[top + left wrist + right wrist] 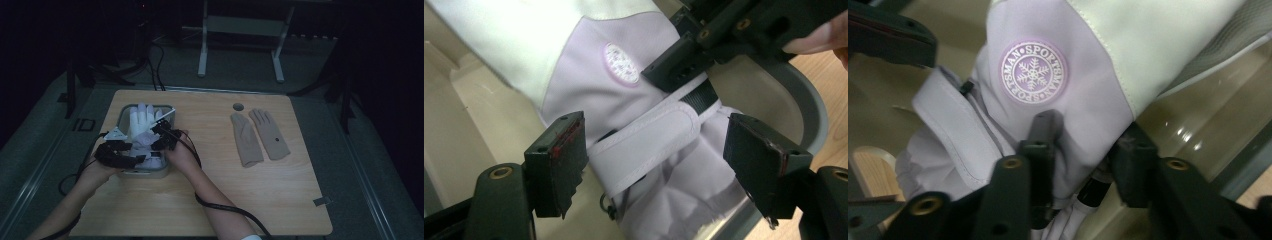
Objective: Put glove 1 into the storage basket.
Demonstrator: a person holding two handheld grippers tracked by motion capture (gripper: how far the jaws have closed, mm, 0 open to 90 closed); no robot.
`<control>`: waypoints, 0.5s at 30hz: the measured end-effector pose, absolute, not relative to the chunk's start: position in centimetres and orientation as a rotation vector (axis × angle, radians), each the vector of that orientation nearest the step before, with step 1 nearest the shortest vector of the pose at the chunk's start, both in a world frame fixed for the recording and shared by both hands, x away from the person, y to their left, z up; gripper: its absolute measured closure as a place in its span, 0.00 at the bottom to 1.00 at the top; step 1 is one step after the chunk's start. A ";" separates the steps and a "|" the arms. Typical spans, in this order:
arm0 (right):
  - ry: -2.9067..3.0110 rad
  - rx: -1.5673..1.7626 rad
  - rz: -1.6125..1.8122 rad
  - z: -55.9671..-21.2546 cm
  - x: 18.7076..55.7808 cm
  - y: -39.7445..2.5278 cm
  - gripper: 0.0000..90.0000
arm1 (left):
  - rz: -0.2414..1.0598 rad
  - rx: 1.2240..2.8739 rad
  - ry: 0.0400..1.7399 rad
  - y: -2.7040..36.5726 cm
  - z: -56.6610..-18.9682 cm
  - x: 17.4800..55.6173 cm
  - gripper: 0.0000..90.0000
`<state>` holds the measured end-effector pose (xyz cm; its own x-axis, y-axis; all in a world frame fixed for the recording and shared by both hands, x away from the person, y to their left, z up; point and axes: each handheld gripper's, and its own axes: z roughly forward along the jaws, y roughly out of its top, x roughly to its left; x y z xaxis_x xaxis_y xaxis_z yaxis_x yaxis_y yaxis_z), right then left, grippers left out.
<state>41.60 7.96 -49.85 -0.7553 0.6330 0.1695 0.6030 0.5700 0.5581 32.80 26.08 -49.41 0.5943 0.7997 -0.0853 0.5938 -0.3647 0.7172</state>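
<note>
right gripper [1083, 160] pinched onto the cuff edge of the white-and-lilac glove [1058, 100], jaws close together with a fold of lilac cloth between them, just below the round snowflake badge [1033, 72]. seen from above as right gripper [164, 136], over the middle of the glove, hand behind it on the near right side of the tray.

left gripper [656, 165] wide open, gripping nothing; 2 black jaws standing either side of the glove's wrist strap [649, 145], not touching it as far as can be told. red marks on the inner face of the left-hand jaw. from above, left gripper [120, 155] low at the near left corner of the tray, close beside the other gripper.

glove [142, 130] lying inside the grey tray [150, 172], fingers pointing away from the person, cuff at the near end under both grippers. same glove in the left gripper view [589, 75], with the other gripper biting its cuff at the top right of that view and the tray's curved rim [814, 105] beyond.

tray near the left edge of the wooden table [210, 200]. well apart to the right, 2 beige gloves [260, 136] flat side by side, fingers away from the person, a small round hole [238, 107] in the tabletop just beyond them. black cable trailing from the right forearm off the near edge.
</note>
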 end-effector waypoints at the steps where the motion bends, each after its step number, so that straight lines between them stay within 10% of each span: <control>1: 2.727 1.053 0.945 -49.7 41.5 8.0 0.62 | 0.360 2.085 1.099 26.0 -49.4 32.8 0.29; 15: 2.704 0.876 1.090 -47.5 40.4 5.3 0.47 | 0.349 2.067 1.083 25.0 -49.3 32.7 0.29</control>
